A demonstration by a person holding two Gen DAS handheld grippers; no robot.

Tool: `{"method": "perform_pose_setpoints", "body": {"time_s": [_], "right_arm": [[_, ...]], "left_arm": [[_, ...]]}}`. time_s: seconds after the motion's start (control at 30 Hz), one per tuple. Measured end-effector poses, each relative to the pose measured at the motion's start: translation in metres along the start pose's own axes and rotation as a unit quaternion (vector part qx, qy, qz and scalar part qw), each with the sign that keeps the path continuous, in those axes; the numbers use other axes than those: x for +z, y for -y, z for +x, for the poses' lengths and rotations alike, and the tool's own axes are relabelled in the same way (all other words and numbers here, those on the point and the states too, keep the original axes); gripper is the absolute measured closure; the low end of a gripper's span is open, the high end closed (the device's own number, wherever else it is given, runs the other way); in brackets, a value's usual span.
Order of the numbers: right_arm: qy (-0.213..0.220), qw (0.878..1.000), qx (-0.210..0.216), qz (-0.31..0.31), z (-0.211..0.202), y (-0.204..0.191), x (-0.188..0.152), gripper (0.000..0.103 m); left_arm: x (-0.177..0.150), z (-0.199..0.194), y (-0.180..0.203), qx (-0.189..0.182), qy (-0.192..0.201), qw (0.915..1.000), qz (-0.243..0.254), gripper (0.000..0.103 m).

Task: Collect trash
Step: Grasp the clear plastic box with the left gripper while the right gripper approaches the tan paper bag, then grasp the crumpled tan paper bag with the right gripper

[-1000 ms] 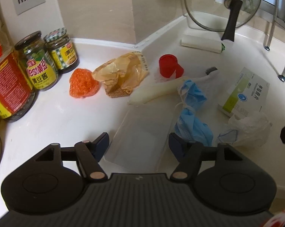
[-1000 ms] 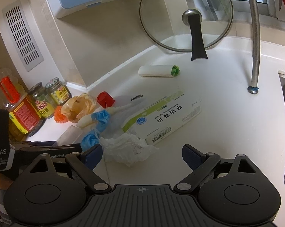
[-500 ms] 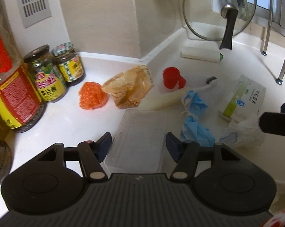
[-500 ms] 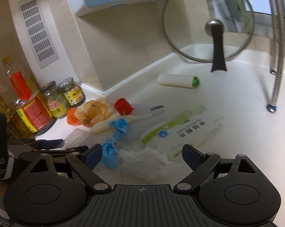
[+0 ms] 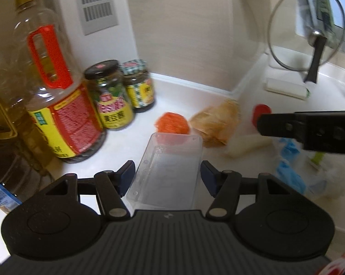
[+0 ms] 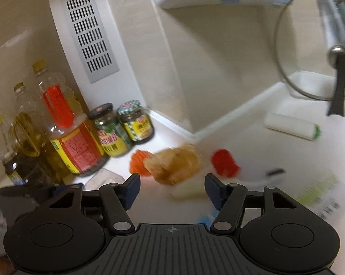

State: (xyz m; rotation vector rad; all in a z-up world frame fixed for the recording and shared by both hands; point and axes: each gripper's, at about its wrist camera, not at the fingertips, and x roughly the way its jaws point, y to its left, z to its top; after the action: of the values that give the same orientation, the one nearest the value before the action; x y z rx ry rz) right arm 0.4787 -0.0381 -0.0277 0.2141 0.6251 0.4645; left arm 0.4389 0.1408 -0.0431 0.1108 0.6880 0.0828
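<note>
Left to right on the counter (image 5: 172, 96):

- 9 o'clock: oil bottle (image 5: 55, 96) and two sauce jars (image 5: 113, 96) against the wall. Not trash; position on the counter unchanged over the last second.
- Left gripper (image 5: 167, 175): fingers wide apart, clear plastic tray (image 5: 168, 171) sitting between them at 12 o'clock, pads not touching its sides. A second ago the tray lay flat and further ahead; now its near end is inside the jaw gap. No grip yet. Judgement: this is the pre-grasp for the first trash item; closing on the tray's long sides should do it, but the thin walls may flex or slip.
- Just past the tray, 12 o'clock: orange mesh ball (image 5: 172, 123), then the crumpled brown bag (image 5: 214, 123) at 1 o'clock, touching or nearly so.
- Right gripper (image 6: 172, 189): fingers wide apart, holding nothing. It has swung left since a second ago, from over the white tissue and medicine box to facing the brown bag, which now sits at its 12 o'clock. Frame is motion-blurred.
- 2 o'clock in the left view: red cap (image 5: 260, 111), blue gloves (image 5: 289, 174), white tissue (image 5: 337, 178), partly hidden by the right gripper's body crossing the view.
- Far right: glass lid (image 5: 307, 36), leaning upright, not trash.

All trash still on the counter; nothing collected.
</note>
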Motion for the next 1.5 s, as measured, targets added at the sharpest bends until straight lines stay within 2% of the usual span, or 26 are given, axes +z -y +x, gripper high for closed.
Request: {"method": "perform_pose_setpoints", "body": {"time_s": [0.23, 0.43, 0.53, 0.6, 0.63, 0.73, 0.8, 0.87, 0.97, 1.27, 1.5], "right_arm": [[-0.017, 0.999, -0.015, 0.030, 0.051, 0.000, 0.013, 0.044], [-0.031, 0.995, -0.020, 0.097, 0.083, 0.020, 0.015, 0.049], [-0.031, 0.992, -0.007, 0.126, 0.087, 0.027, 0.014, 0.057], [-0.030, 0.990, 0.010, 0.140, 0.086, 0.030, 0.013, 0.071], [-0.029, 0.989, 0.015, 0.146, 0.085, 0.031, 0.013, 0.072], [-0.027, 0.987, 0.019, 0.158, 0.080, 0.033, 0.011, 0.075], [-0.029, 0.985, 0.019, 0.166, 0.076, 0.035, 0.009, 0.087], [-0.026, 0.984, 0.027, 0.174, 0.071, 0.038, 0.008, 0.089], [-0.010, 0.984, 0.040, 0.172, 0.059, 0.040, 0.010, 0.091], [0.038, 0.991, 0.060, 0.115, 0.003, 0.034, 0.022, 0.091], [0.052, 0.994, 0.066, 0.074, -0.063, 0.019, 0.008, 0.091]], "left_arm": [[0.013, 0.008, -0.015, 0.011, 0.009, 0.9998, -0.011, 0.043], [0.019, 0.012, -0.022, 0.015, 0.012, 0.9997, -0.016, 0.043], [0.019, 0.014, -0.024, 0.014, 0.010, 0.9997, -0.016, 0.043], [0.018, 0.015, -0.023, 0.013, 0.009, 0.9998, -0.015, 0.043], [0.018, 0.015, -0.023, 0.012, 0.007, 0.9998, -0.014, 0.043], [0.015, 0.015, -0.021, 0.010, 0.004, 0.9999, -0.013, 0.043], [0.014, 0.014, -0.019, 0.009, 0.004, 0.9999, -0.013, 0.043], [0.014, 0.012, -0.018, 0.007, 0.004, 0.9999, -0.013, 0.043], [0.013, 0.007, -0.015, 0.004, 0.006, 0.9999, -0.012, 0.043], [0.010, -0.026, -0.006, -0.001, 0.020, 0.9997, -0.015, 0.043], [0.001, -0.066, 0.003, -0.006, 0.030, 0.9993, -0.022, 0.043]]}}
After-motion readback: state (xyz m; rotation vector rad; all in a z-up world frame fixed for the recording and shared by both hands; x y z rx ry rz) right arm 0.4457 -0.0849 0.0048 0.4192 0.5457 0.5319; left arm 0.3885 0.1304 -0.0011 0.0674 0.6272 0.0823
